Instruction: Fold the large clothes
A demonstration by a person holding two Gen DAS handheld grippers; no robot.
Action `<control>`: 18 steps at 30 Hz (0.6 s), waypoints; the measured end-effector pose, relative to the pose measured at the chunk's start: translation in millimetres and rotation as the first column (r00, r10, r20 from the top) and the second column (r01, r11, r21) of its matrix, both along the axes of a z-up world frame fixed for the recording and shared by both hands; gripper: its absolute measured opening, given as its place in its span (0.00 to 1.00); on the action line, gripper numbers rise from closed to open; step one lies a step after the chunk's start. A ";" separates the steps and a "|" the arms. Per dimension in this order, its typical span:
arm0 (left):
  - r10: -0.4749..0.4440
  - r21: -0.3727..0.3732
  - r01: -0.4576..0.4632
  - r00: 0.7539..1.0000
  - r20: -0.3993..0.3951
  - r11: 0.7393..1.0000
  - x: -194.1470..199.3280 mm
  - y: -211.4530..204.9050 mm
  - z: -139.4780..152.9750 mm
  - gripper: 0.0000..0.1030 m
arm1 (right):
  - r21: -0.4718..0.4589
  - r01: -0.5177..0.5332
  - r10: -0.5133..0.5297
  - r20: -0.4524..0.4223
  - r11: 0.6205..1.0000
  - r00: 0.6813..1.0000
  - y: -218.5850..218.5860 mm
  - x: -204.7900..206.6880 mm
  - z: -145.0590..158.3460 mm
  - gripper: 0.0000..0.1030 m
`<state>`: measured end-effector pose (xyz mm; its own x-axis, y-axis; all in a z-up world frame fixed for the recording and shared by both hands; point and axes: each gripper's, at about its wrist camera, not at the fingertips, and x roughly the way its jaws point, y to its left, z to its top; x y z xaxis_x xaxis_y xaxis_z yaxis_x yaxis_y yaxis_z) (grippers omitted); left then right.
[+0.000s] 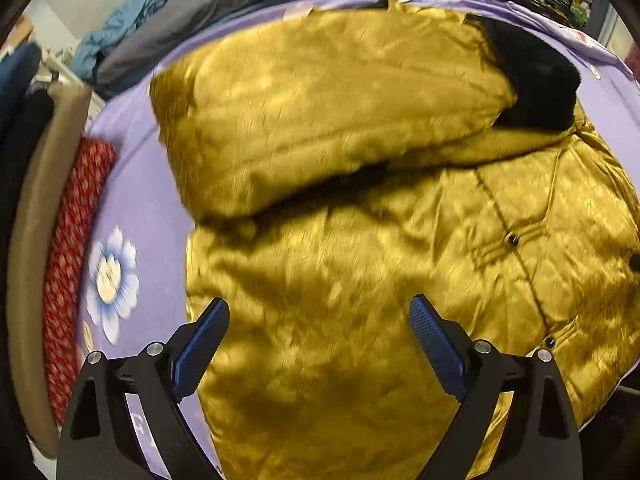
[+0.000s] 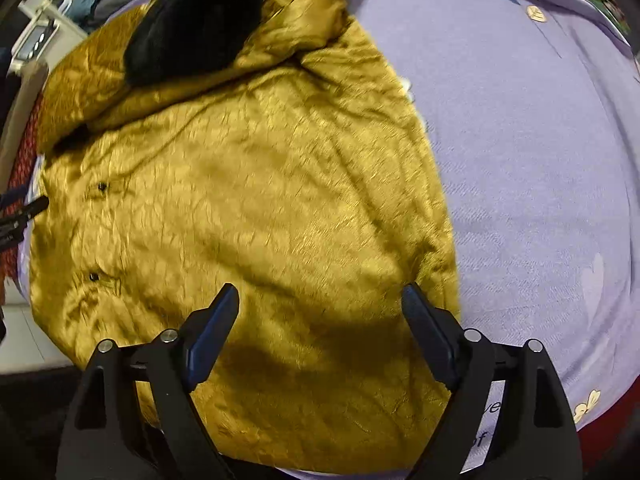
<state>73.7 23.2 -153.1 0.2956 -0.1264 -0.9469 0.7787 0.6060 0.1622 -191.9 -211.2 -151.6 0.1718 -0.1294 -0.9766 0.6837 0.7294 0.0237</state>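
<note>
Item under inspection: a mustard-gold quilted coat lying spread on a lilac bedspread, front up with its dark snaps showing; one sleeve is folded across the upper body and a black fur trim sits at the collar end. The left gripper hangs over the lower body of the coat with its blue-padded fingers set wide apart and nothing between them. The right gripper is likewise spread wide and empty, above the hem area near the coat's right edge. Hazards, in my judgement: the fabric looks slick and puffy, so a shallow pinch may catch only the outer shell and slide off as it lifts; closing mid-panel rather than at an edge would drag a bunched ridge instead of a clean fold; the folded sleeve lies loose and could slip back out if the body is pulled; uneven lift between the two grippers would skew the fold line; the bedspread may be nipped together with the hem, since it lies directly under the coat's edge
</note>
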 end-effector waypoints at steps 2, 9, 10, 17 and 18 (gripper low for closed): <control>0.021 0.002 -0.021 0.999 -0.028 1.000 2.8 9.0 -6.0 0.86 | 0.011 -0.041 0.041 -0.022 0.999 0.999 7.7 2.1 -3.8 0.81; 0.037 0.016 -0.036 0.994 -0.104 0.999 1.2 32.8 -20.2 0.86 | 0.035 -0.110 0.113 -0.067 0.993 0.991 23.9 6.6 -11.0 0.82; 0.041 0.015 -0.040 0.992 -0.117 0.999 -0.1 36.3 -21.6 0.86 | 0.034 -0.114 0.116 -0.068 0.993 0.991 24.5 6.7 -10.4 0.82; 0.131 -0.028 -0.136 0.981 -0.146 0.990 12.6 63.5 -17.1 0.86 | 0.065 -0.023 0.023 0.007 0.998 1.000 7.1 -8.9 1.9 0.82; 0.141 -0.033 -0.147 0.980 -0.141 0.989 16.5 67.6 -15.7 0.86 | 0.067 -0.009 0.007 0.019 0.998 1.000 2.6 -12.2 4.7 0.82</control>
